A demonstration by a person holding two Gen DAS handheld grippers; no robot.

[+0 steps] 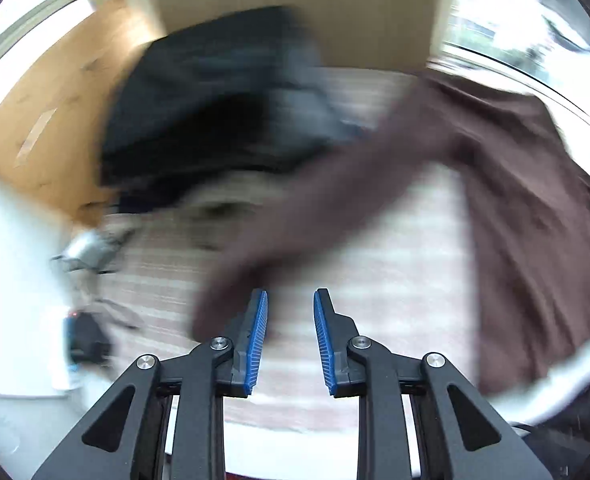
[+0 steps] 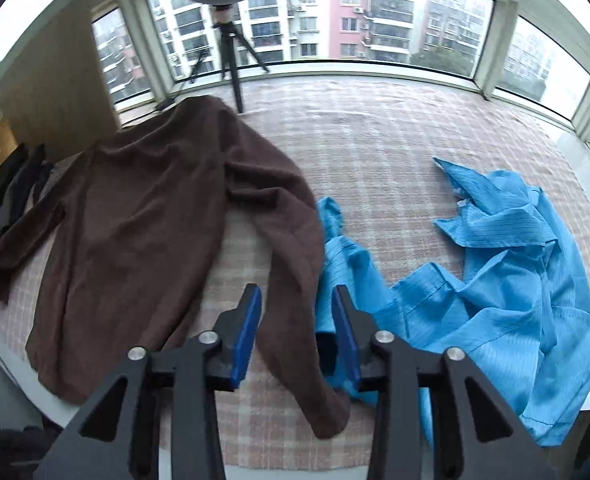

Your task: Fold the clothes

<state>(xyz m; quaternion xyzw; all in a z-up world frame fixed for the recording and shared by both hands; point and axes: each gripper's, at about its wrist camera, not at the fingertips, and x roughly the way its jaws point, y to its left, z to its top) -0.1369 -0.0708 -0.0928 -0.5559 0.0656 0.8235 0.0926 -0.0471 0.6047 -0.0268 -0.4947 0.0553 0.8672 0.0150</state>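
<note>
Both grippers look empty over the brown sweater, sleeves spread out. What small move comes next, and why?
Probably lower the right gripper onto the brown sweater sleeve just below it and close on it, to fold it across the body. Its jaws stand apart with nothing pinched, and that sleeve trails out beside the blue garment. The left gripper is open too, near the other sleeve.

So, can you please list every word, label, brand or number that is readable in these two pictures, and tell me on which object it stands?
None can be read.
Brown top: no print or tag visible.
Blue garment: only woven stripes, no readable label.
Dark clothes pile: too blurred to tell.
Buildings outside the window: no legible sign.
Left claw and right claw: no markings visible.
</note>
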